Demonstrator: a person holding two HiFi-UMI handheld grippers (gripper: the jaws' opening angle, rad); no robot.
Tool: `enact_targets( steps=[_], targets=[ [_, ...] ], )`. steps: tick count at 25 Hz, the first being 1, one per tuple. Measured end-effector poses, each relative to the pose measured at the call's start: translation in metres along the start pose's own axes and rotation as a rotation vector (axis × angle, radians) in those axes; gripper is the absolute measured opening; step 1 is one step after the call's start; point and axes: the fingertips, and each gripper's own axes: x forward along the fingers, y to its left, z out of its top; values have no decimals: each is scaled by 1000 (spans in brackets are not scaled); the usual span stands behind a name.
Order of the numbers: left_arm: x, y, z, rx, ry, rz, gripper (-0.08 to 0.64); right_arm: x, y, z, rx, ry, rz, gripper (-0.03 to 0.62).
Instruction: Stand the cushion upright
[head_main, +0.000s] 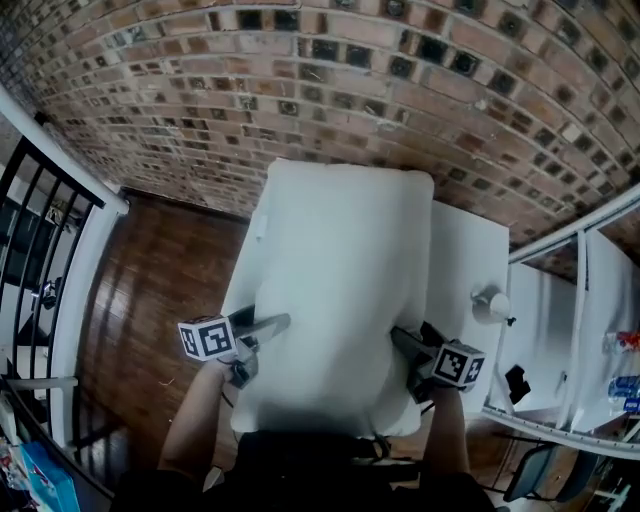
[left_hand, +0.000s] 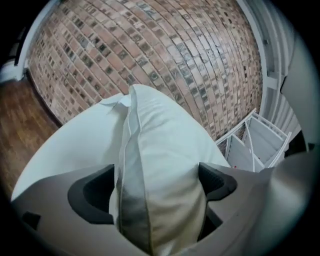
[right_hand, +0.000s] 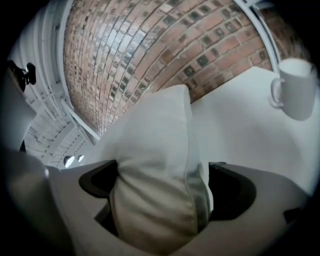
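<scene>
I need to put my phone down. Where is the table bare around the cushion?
Roomiest: the table strip right of the cushion, between the mug and the brick wall. A strip also lies bare left of the cushion. The near edge is crowded: the left gripper and right gripper each have the cushion's edge between open jaws.

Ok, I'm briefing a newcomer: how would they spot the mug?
Find the white table by the brick wall. Right of the big white cushion lying on it stands a small white mug, the only hard, handled thing on the tabletop.
</scene>
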Motion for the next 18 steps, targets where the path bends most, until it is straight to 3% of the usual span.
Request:
enact_targets(
  steps=[5,7,12,18],
  targets=[
    [15,1,-7,-96,17,-73,533,19,9,-5,89,35,153,586],
    [19,-12,-7,-106,11,-124,517,22,19,-5,107,27,217,548],
    [11,-46,-6,-26,-18,-180,388,10,56,1,65,-26,294,421],
    [-19,-84,16,43,-82,-267,360,-11,102,12,1,-114,350,391]
  ],
)
